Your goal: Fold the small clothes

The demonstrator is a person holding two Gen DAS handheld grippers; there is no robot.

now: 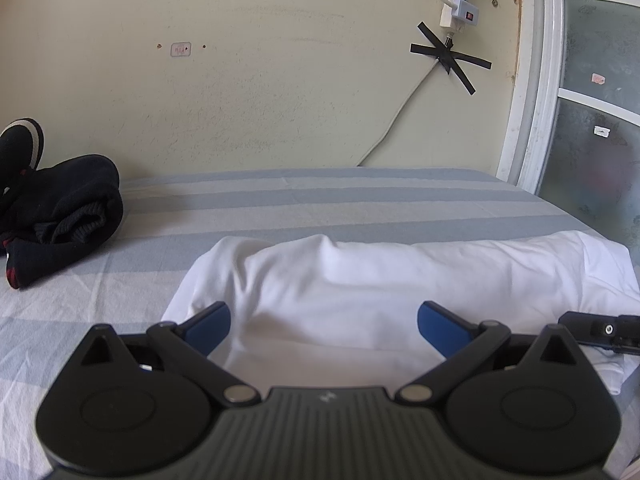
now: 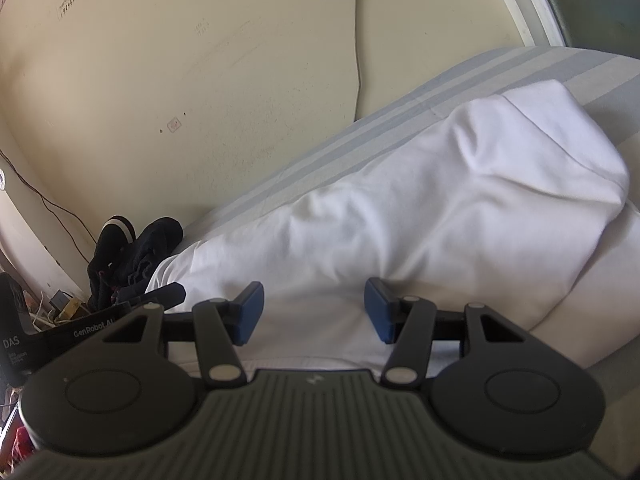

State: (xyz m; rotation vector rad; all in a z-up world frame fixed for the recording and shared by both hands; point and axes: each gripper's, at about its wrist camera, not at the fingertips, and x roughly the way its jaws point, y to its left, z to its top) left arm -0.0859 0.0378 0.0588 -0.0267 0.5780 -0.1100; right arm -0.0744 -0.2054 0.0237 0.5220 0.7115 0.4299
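Observation:
A white garment (image 1: 380, 280) lies partly folded across a bed with a blue and white striped sheet (image 1: 280, 196). My left gripper (image 1: 324, 326) hovers over the near left part of it, blue pads wide apart, nothing pinched. The tip of the other gripper (image 1: 600, 332) shows at the right edge. In the right wrist view the same white garment (image 2: 420, 208) stretches from lower left to upper right. My right gripper (image 2: 314, 310) stands open over its near edge, fabric below the pads but not gripped.
A heap of dark clothes (image 1: 60, 212) lies at the bed's left by the wall, and the dark clothes (image 2: 136, 256) show again from the right side. A power strip (image 1: 460, 4) and a taped cable hang on the wall. A window frame (image 1: 536, 80) stands at the right. Clutter (image 2: 52, 308) sits beside the bed.

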